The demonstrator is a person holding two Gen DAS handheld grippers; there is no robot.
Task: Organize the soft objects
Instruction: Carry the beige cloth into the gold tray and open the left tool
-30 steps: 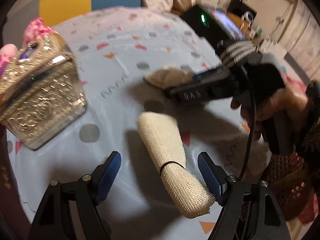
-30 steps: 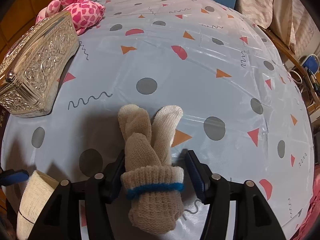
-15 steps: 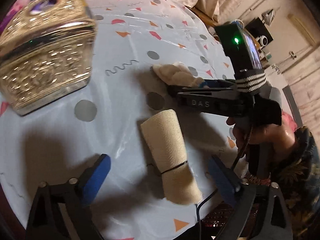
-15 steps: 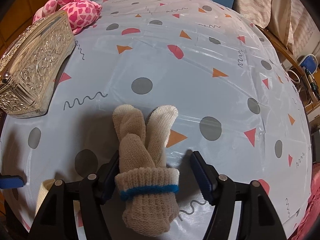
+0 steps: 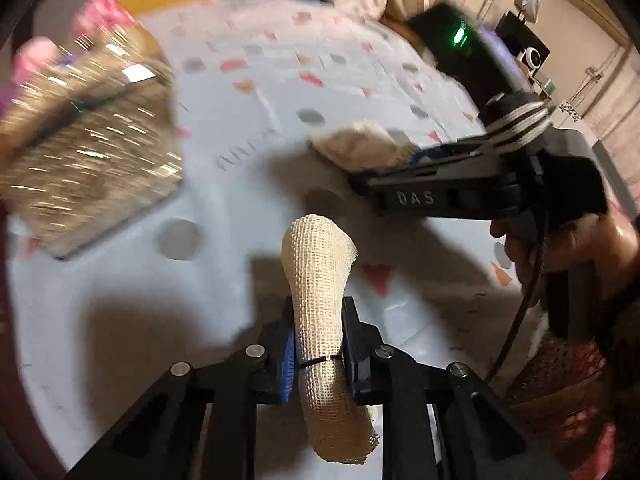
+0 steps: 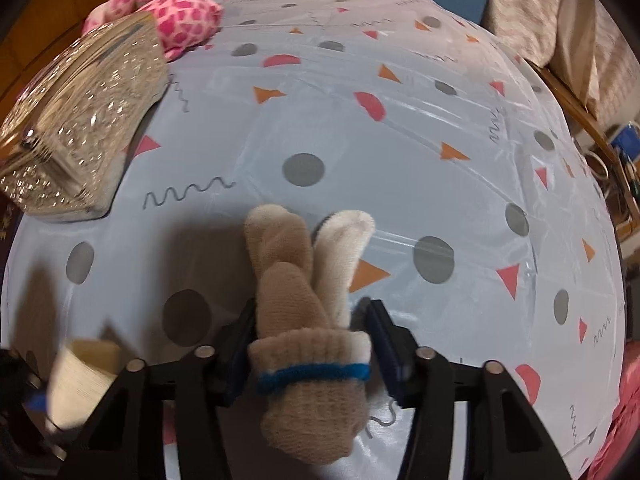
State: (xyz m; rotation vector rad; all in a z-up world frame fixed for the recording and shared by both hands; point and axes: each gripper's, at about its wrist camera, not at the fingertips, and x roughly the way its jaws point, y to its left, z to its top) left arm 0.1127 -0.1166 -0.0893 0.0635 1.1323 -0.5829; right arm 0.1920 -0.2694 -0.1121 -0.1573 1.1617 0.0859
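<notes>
A: What does the left claw [image 5: 318, 346] have?

B: It is pinching a cream mesh roll [image 5: 320, 276] just above the thin black band; both blue pads press its sides, and the roll's far end points out over the counter [image 5: 224, 208].

A: And the right claw [image 6: 308, 346]?

B: Its jaws are closing around a beige knit glove bundle [image 6: 308, 312] tied with a blue band. The left pad touches the bundle; a gap shows at the right pad.

A: Where do the two lie?

B: Near the counter's front edge, the bundle to the right of the roll.

A: Anything else?

B: A glittery silver box [image 6: 80, 136] at the far left, a pink spotted plush toy [image 6: 176, 16] behind it.
</notes>
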